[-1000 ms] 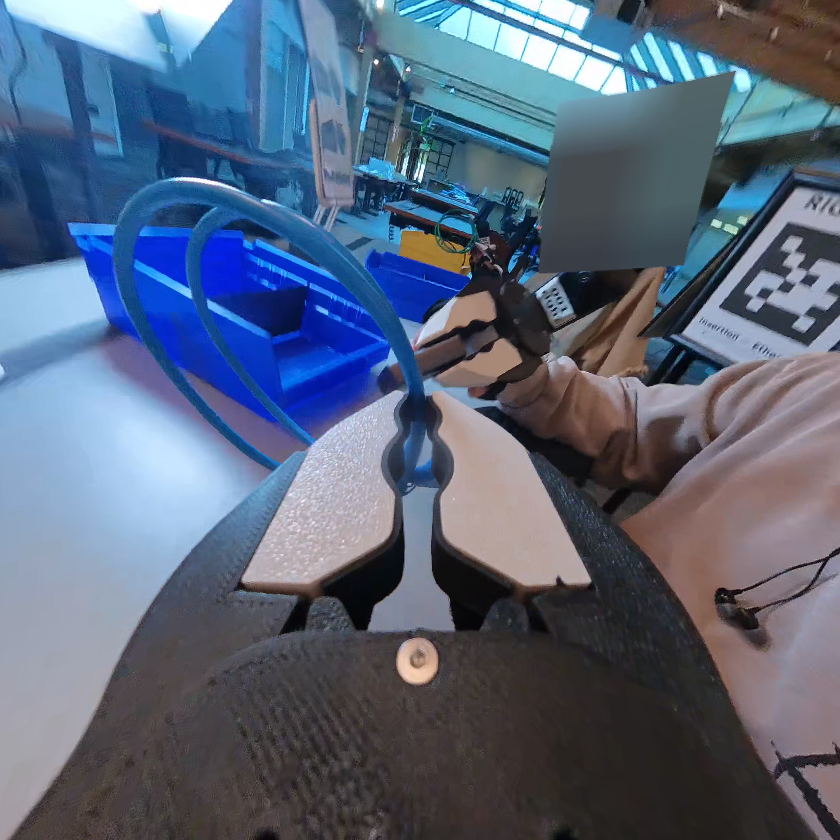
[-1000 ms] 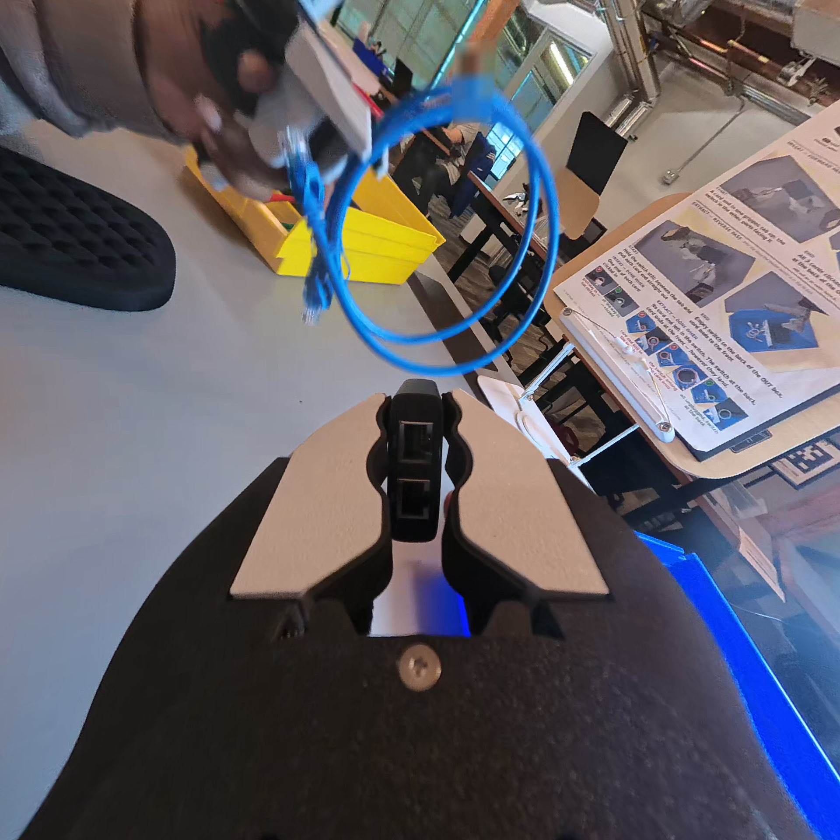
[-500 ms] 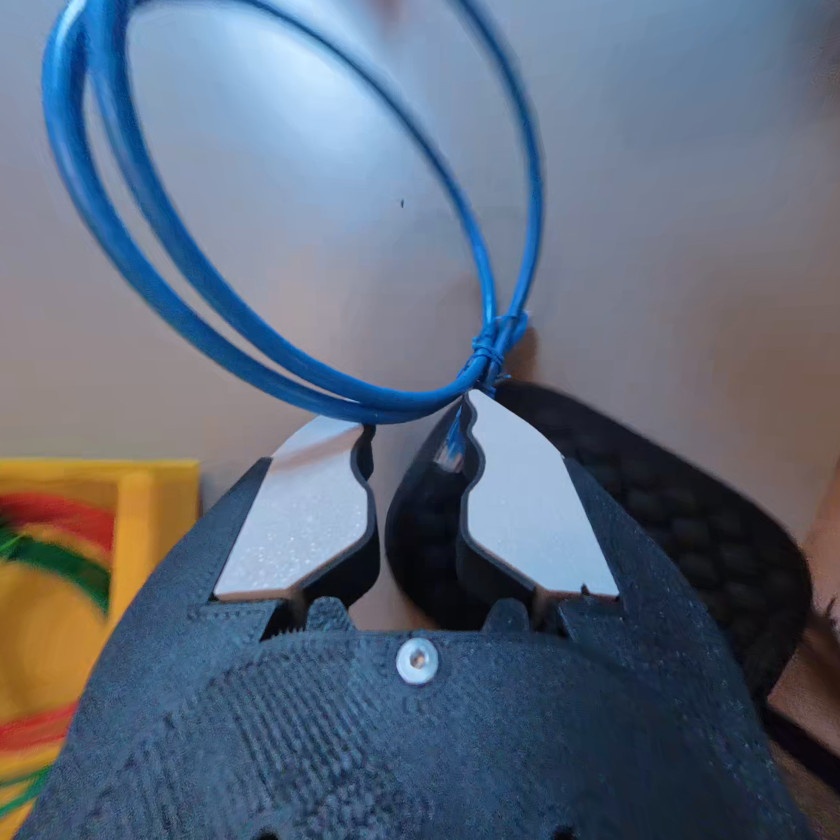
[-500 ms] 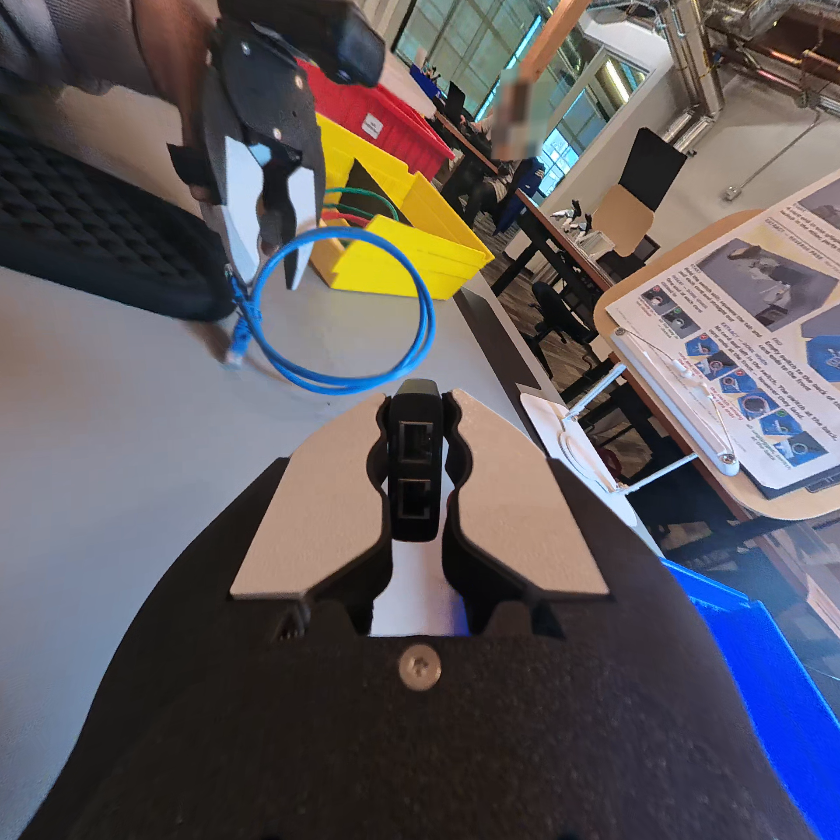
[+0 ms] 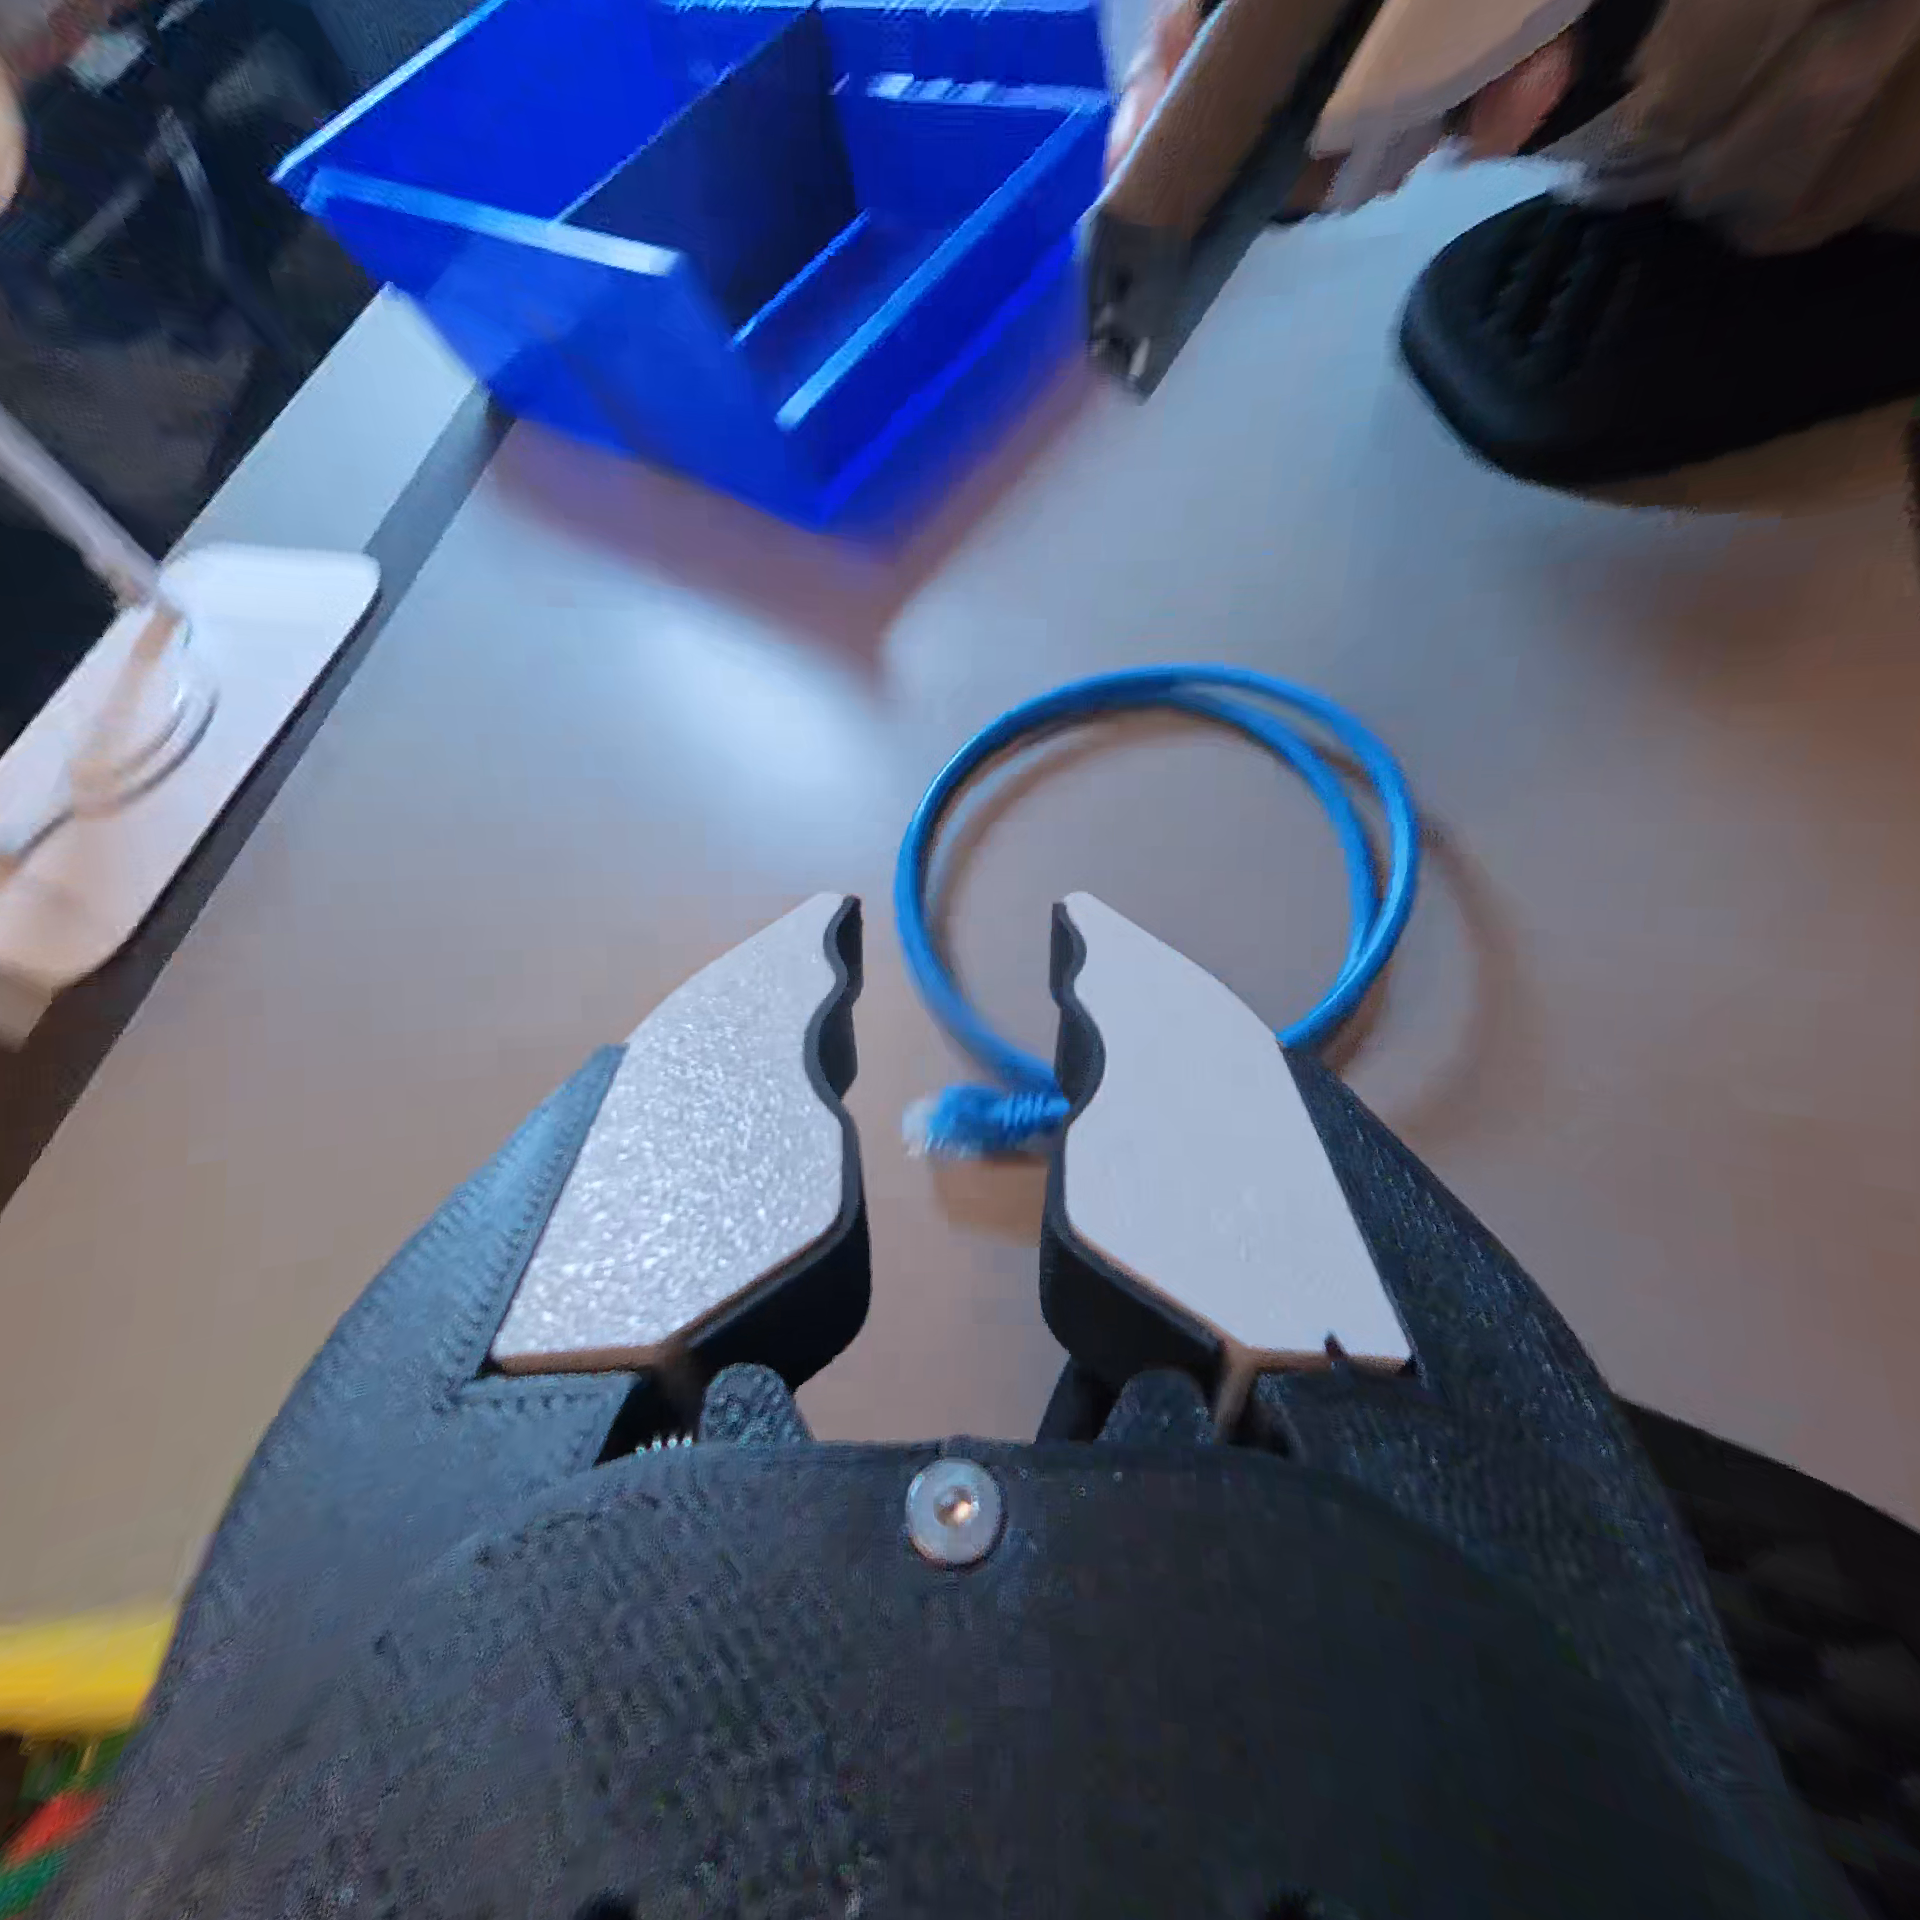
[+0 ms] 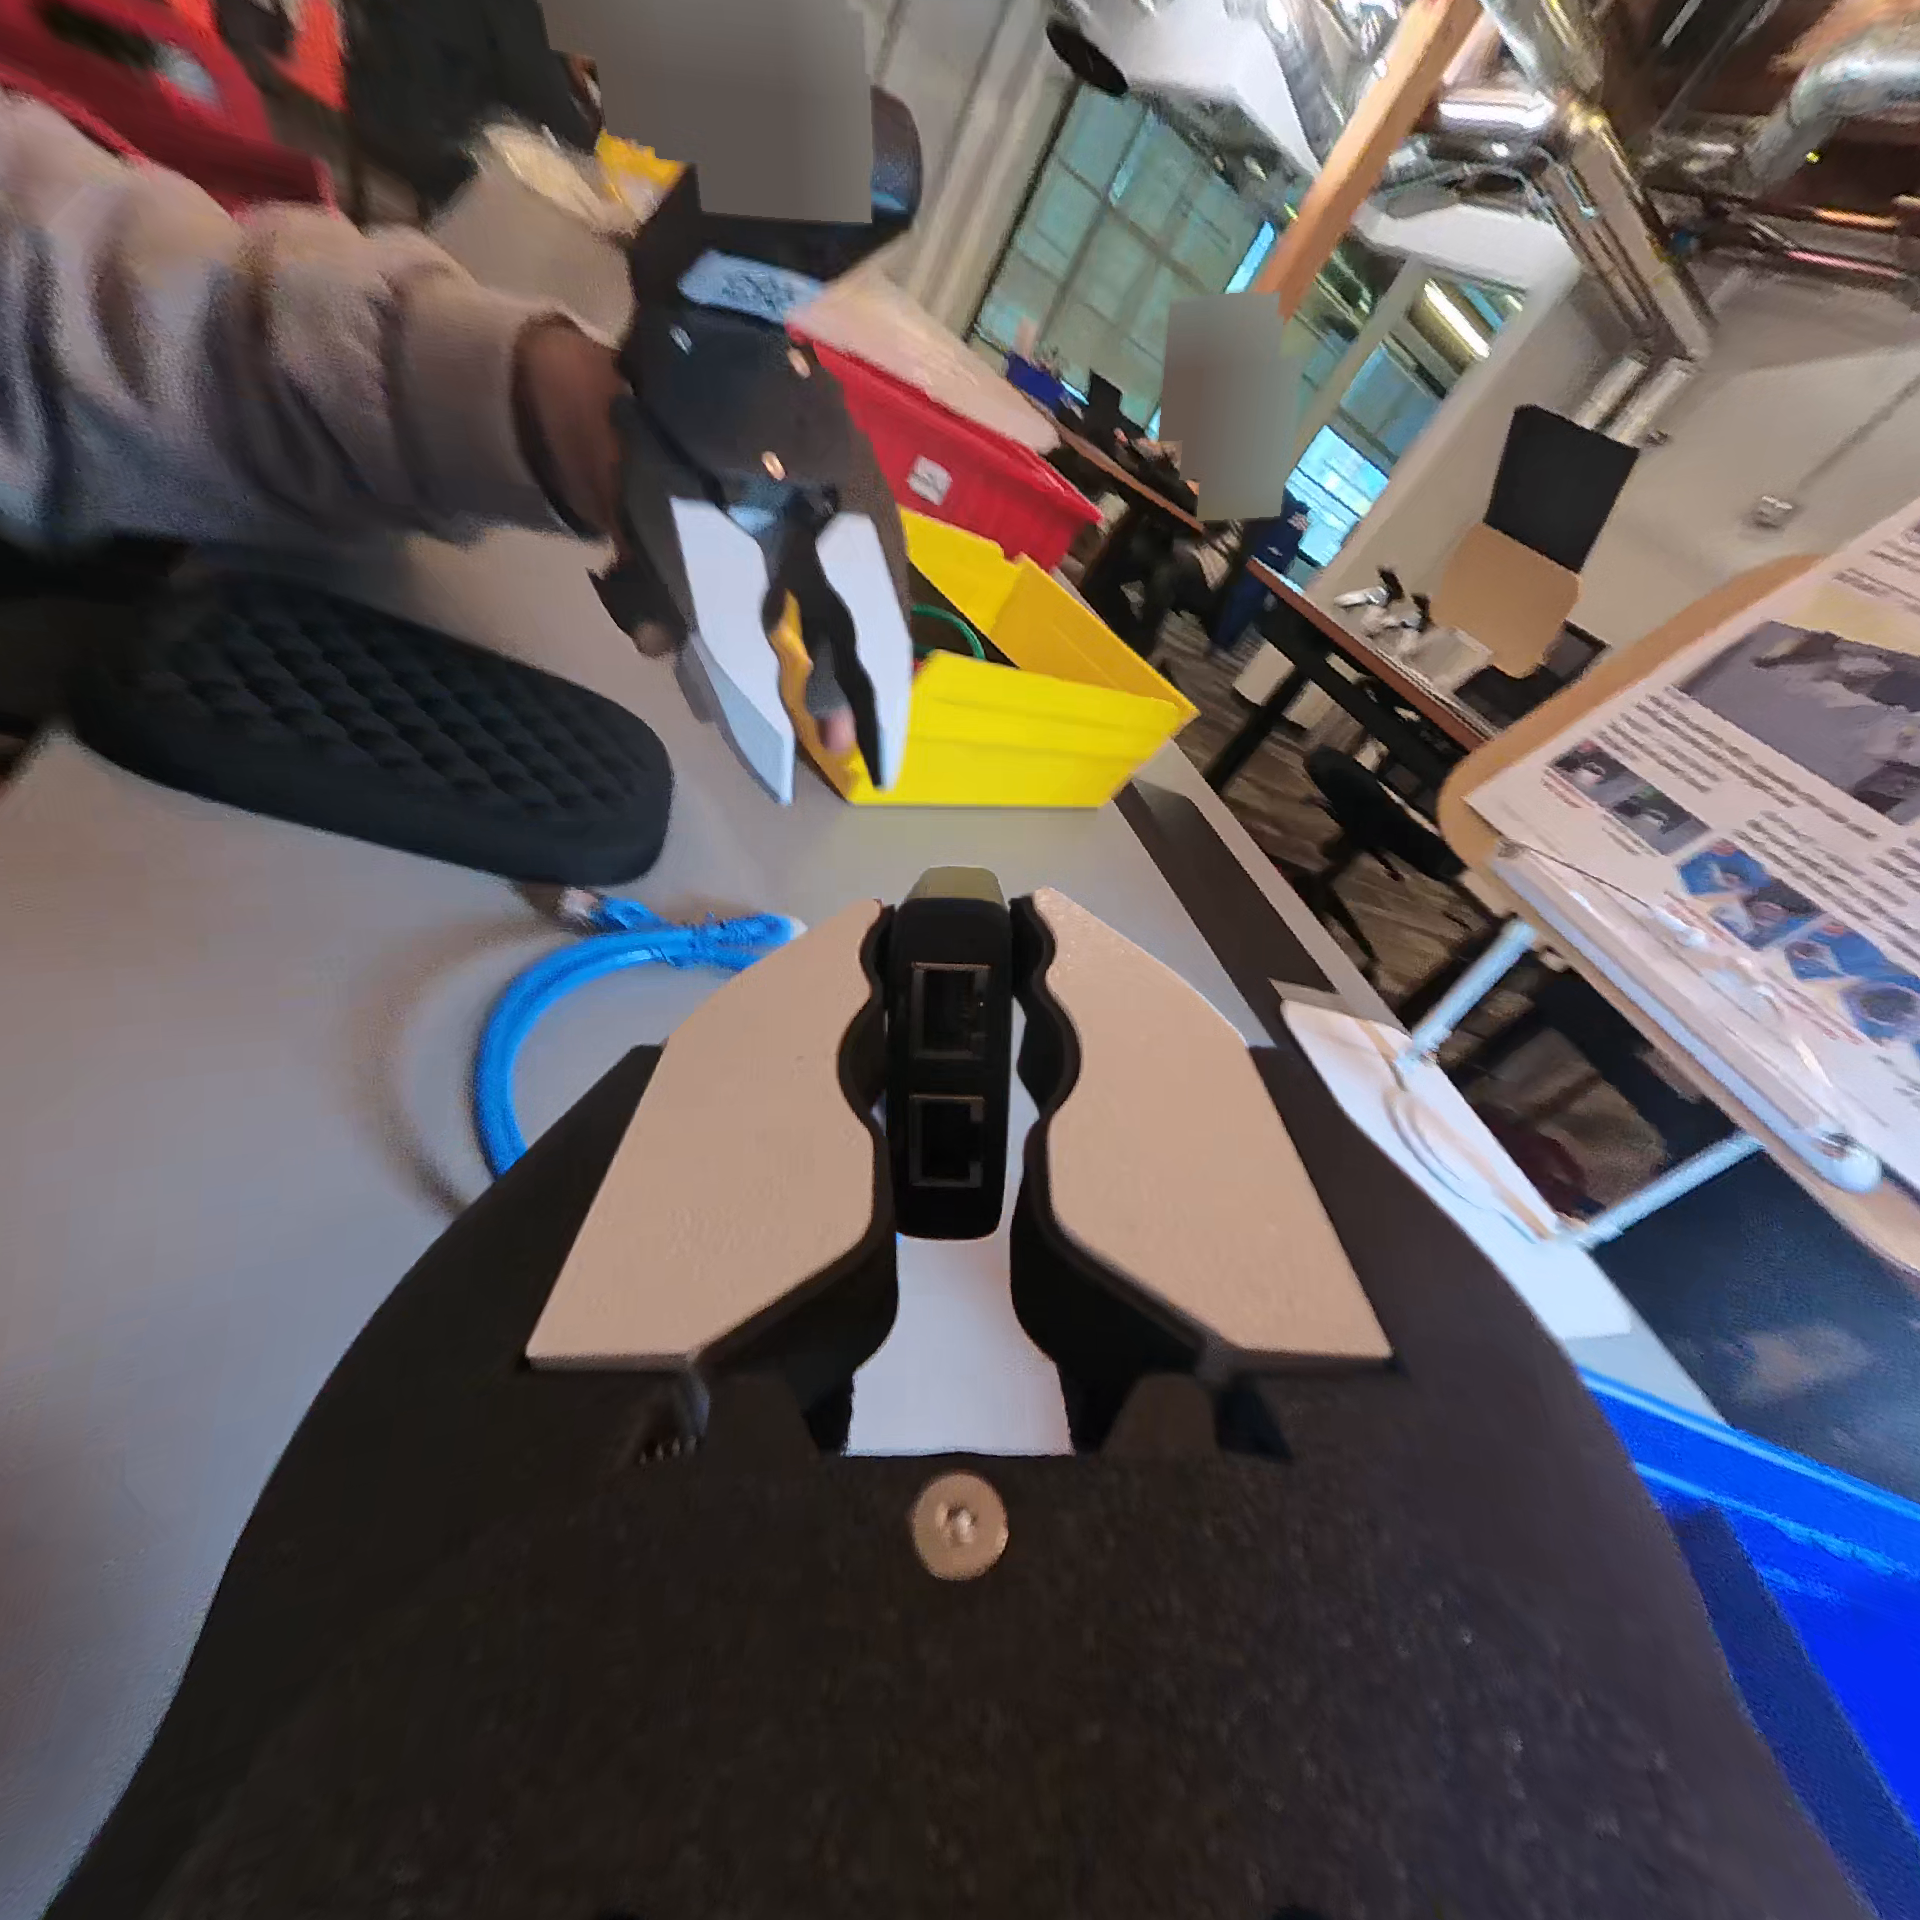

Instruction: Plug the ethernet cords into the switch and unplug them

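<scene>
While its two pale fingers stand well apart with nothing between them, the left gripper (image 5: 956, 925) hangs above the grey table (image 5: 623, 727), over the coiled blue ethernet cord (image 5: 1164, 831). The cord lies flat on the table as a tied double loop, free of the fingers. Its bound neck and clear plug (image 5: 935, 1117) point to the left of the left wrist view, and the loop spreads away from the gripper toward the far side. In the right wrist view the same cord (image 6: 582, 977) lies on the table just beside the right gripper's left finger, its plug end near the edge of a black textured pad (image 6: 395, 717).

The right gripper (image 6: 951, 914) is clamped on the small black switch (image 6: 948, 1070), a finger pressing each of its narrow sides. The switch's long axis runs along the fingers, its far end just past the fingertips, and its face with two ports, one behind the other, is turned up toward the camera.

Farther off in that view the left gripper (image 6: 826, 769) hovers with its fingers spread, in front of a yellow bin (image 6: 1018, 727). A blue bin (image 5: 748, 260) sits on the table beyond the cord.
</scene>
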`<state>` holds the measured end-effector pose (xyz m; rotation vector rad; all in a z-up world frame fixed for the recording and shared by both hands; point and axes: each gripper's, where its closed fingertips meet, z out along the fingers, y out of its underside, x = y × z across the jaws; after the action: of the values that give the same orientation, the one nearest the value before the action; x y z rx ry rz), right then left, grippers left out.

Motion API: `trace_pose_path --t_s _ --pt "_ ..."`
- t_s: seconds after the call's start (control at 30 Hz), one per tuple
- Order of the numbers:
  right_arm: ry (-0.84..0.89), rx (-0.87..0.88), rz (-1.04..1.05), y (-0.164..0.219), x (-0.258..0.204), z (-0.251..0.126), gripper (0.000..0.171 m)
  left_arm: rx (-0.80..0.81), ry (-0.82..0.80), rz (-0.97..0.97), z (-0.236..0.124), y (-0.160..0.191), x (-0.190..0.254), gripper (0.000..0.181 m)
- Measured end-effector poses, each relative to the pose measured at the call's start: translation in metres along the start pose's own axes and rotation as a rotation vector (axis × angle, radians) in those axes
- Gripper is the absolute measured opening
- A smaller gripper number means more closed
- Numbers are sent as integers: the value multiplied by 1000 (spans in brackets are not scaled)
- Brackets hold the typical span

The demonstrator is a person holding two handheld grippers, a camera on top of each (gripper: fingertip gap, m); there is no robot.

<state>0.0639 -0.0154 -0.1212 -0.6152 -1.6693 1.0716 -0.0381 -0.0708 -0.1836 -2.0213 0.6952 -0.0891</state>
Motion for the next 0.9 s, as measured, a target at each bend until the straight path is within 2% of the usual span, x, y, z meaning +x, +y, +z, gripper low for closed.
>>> trace_pose_path --t_s 0.03,0.2,0.3,0.43,0.53,0.6,0.73,0.8,0.9 --pt "-26 36 25 -6 -3 1 21 39 49 31 7 -12 10 37" --pt "-134 215 153 -34 -22 3 21 296 196 149 44 -67 50 45" --pt "-160 222 177 -32 -27 6 21 407 200 229 48 -86 62 26" --pt "-205 124 170 -9 -33 13 21 334 164 320 44 -71 61 21" --pt "-171 -129 12 32 -38 24 22 194 70 453 45 -46 51 21" --pt "-135 -237 -99 49 -41 31 22 128 44 502 47 -37 51 21" --pt "-108 -331 -225 56 -50 42 21 35 14 571 55 -27 52 21" --pt "-82 -378 -285 59 -48 43 21 77 15 565 52 -31 52 21" --pt "-38 -338 -279 47 -37 39 21 107 47 487 35 -36 40 22"
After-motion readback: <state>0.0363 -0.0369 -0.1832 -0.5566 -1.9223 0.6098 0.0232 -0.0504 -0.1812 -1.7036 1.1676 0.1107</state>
